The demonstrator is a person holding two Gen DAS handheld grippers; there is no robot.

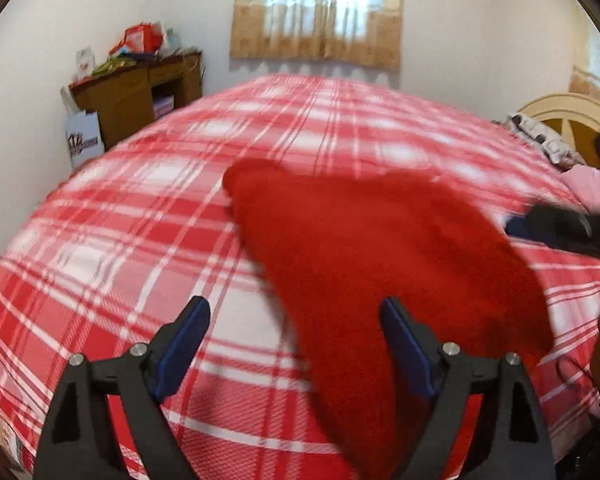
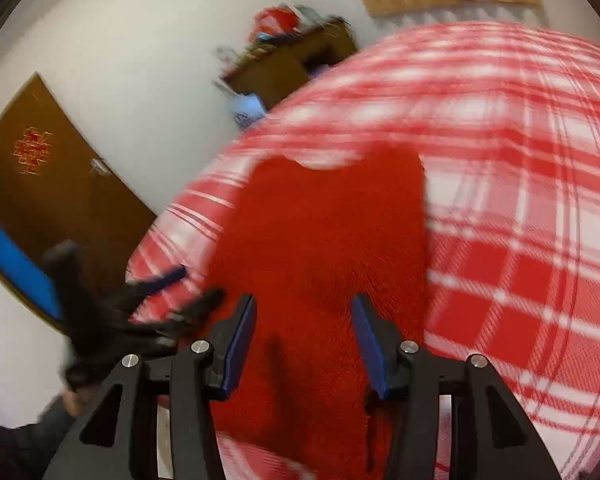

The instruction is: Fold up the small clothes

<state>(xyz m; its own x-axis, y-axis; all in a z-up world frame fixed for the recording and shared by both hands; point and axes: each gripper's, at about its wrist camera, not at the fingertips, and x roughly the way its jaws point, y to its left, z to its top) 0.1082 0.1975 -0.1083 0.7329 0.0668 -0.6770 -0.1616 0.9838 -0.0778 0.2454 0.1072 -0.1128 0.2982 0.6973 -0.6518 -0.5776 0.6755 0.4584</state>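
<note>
Red garment on plaid bed, ahead of both spread-apart fingers: left hand-held gripper, right hand-held gripper.

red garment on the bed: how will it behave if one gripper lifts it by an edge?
Probably floppy: the red garment lies flat with wavy edges on the plaid bedspread, so it should drape. Its knit-looking texture suggests decent grip. Likely light, so it may drag rather than stay put.
</note>
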